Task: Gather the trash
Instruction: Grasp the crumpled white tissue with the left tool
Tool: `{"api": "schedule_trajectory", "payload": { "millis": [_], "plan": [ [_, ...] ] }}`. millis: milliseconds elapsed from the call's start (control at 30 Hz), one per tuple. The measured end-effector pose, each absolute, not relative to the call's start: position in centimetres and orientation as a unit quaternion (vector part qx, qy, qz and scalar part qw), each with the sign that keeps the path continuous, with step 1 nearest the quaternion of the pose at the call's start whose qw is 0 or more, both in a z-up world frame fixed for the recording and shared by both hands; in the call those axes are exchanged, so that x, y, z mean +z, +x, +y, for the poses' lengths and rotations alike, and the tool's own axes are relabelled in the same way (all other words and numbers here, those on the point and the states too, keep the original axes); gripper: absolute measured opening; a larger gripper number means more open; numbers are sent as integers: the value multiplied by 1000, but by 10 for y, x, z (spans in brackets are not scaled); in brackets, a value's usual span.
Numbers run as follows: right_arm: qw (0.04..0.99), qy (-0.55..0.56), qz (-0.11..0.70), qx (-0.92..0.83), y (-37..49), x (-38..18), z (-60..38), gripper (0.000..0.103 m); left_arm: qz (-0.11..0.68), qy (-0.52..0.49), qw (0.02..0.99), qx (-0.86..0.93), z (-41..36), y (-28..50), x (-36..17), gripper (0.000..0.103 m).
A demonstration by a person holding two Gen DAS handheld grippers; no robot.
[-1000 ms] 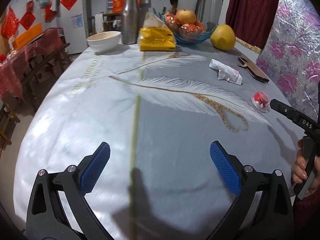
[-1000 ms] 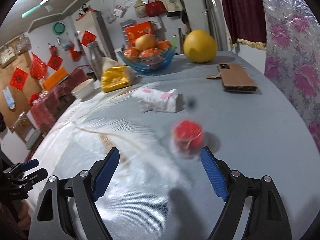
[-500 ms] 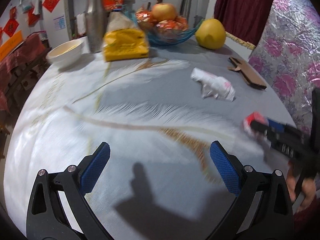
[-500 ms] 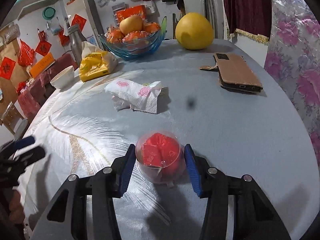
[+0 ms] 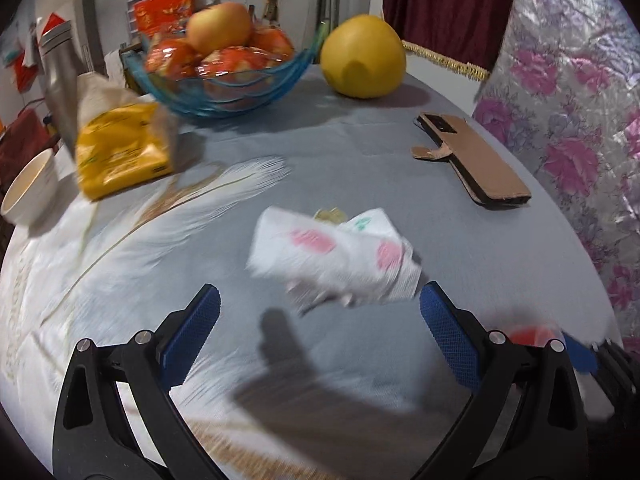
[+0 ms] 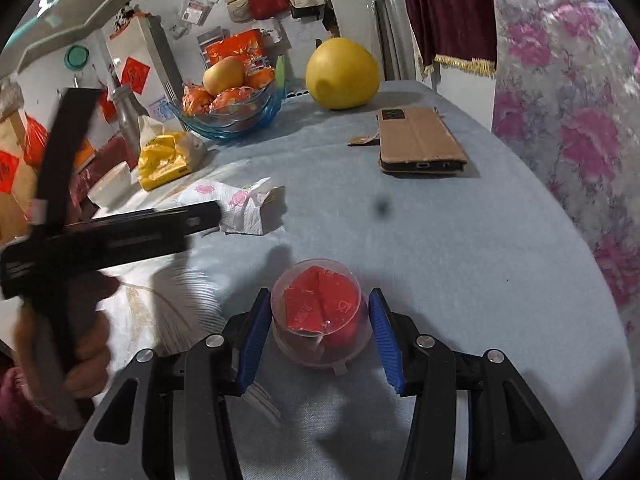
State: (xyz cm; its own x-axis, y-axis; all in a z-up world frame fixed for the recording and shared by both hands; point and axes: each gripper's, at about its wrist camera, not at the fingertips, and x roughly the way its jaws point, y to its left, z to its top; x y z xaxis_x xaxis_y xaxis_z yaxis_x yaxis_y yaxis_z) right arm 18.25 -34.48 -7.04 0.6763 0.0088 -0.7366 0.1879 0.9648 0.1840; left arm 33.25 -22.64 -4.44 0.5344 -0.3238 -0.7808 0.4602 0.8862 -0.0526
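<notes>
Right gripper now closed around the clear plastic cup with red wrapper inside, blue pads against its sides, where a second ago the jaws stood wide with the cup loose on the grey tablecloth. Left gripper spread wide and empty, swung across the table to just short of the crumpled floral tissue. First piece of trash likely secured; tissue apparently next.

Indoor light, fairly bright, from above. Hard claw shadows fall on the counter. Left view smeared by motion blur, crumpled tissue soft. Right view sharper. Fisheye bends edges, corners black.
</notes>
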Motion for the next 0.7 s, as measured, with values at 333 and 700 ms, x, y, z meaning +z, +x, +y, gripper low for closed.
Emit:
{"api": "schedule_trajectory", "payload": {
  "millis": [333, 700],
  "plan": [
    [913, 120, 387, -35, 181, -69, -341, 54, 439, 79, 868, -220, -248, 358, -62, 96],
    [915, 118, 385, -26, 181, -68, -339, 66, 432, 74, 868, -231, -218, 337, -62, 42]
  ]
}}
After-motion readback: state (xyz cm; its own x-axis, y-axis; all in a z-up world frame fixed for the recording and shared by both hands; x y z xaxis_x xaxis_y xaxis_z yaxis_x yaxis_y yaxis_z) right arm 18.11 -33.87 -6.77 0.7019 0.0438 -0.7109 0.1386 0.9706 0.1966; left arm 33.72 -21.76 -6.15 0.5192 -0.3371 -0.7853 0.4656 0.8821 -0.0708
